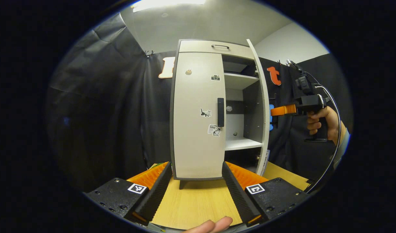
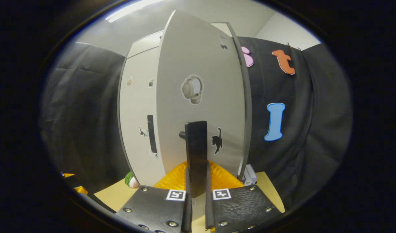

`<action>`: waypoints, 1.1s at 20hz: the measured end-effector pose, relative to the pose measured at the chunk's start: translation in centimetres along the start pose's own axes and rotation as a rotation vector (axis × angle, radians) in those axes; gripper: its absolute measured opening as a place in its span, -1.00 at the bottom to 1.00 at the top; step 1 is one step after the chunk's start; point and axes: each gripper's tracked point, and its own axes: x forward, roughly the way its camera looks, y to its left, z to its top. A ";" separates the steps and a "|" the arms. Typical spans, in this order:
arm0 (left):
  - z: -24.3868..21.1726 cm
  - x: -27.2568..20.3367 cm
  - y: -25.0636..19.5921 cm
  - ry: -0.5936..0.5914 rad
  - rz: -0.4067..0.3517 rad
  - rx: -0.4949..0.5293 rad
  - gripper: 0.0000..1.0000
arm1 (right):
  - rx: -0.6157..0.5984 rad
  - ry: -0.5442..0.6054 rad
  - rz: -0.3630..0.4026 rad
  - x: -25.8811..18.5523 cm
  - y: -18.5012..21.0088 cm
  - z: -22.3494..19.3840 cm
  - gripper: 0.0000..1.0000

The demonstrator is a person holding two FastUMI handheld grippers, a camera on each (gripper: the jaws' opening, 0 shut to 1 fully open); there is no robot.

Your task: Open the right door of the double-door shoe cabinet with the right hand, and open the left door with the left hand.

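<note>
In the left gripper view, the left tongs [image 1: 195,184] stand spread wide, released, low over the wooden worktop [image 1: 198,204], with the shoe cabinet [image 1: 214,106] upright on the worktop straight ahead and well apart from their tips. The cabinet's left door [image 1: 196,116] is flat shut, a dark upright handle [image 1: 220,112] at its right edge beside several small stickers. To the right of it the right door [image 1: 261,106] is swung out edge-on, baring pale shelves [image 1: 241,144] inside. Farther right, a hand [image 1: 321,121] holds the right tongs [image 1: 283,110] level at the door's outer side. In the right gripper view, the right tongs [image 2: 196,197] are clenched on the right door handle [image 2: 196,155], a finger pressing each side of the dark bar, with the door's face rising close in front and the shut left door beyond it to the left.
</note>
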 end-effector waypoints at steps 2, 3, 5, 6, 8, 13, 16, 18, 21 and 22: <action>0.3 -0.1 -0.4 -0.014 -0.005 0.008 0.92 | 0.003 0.003 -0.028 -0.4 -0.8 0.0 -0.68; 0.5 -0.3 -0.5 -0.028 -0.001 0.021 0.92 | 0.008 0.006 -0.051 -0.6 -1.3 0.0 -0.68; 0.5 -0.2 -0.9 -0.037 -0.006 0.039 0.92 | 0.018 0.016 -0.075 -1.1 -1.9 -0.2 -0.69; 0.6 -0.2 -1.2 -0.038 -0.015 0.039 0.92 | 0.019 0.023 -0.071 -1.2 -2.0 -0.4 -0.70; 0.4 -0.3 -1.7 -0.036 -0.031 0.038 0.92 | 0.017 0.018 -0.058 -1.3 -2.4 -0.3 -0.70; -0.3 0.2 -2.1 -0.014 -0.037 0.035 0.92 | -0.029 0.003 -0.158 -2.3 -6.1 -0.1 -0.97; -0.6 0.4 -2.4 -0.004 -0.041 0.028 0.92 | -0.038 -0.002 -0.247 -3.1 -9.8 0.0 -0.99; -0.4 0.8 -2.5 -0.007 -0.036 0.024 0.92 | 0.059 0.015 -0.164 -3.5 -9.8 -0.3 -0.99; -0.5 1.4 -3.2 -0.008 -0.045 0.028 0.92 | 0.087 -0.003 -0.096 -3.3 -9.8 -0.1 -0.99; -0.6 1.7 -3.2 -0.005 -0.043 0.032 0.92 | 0.062 -0.013 -0.105 -3.2 -10.1 0.0 -0.99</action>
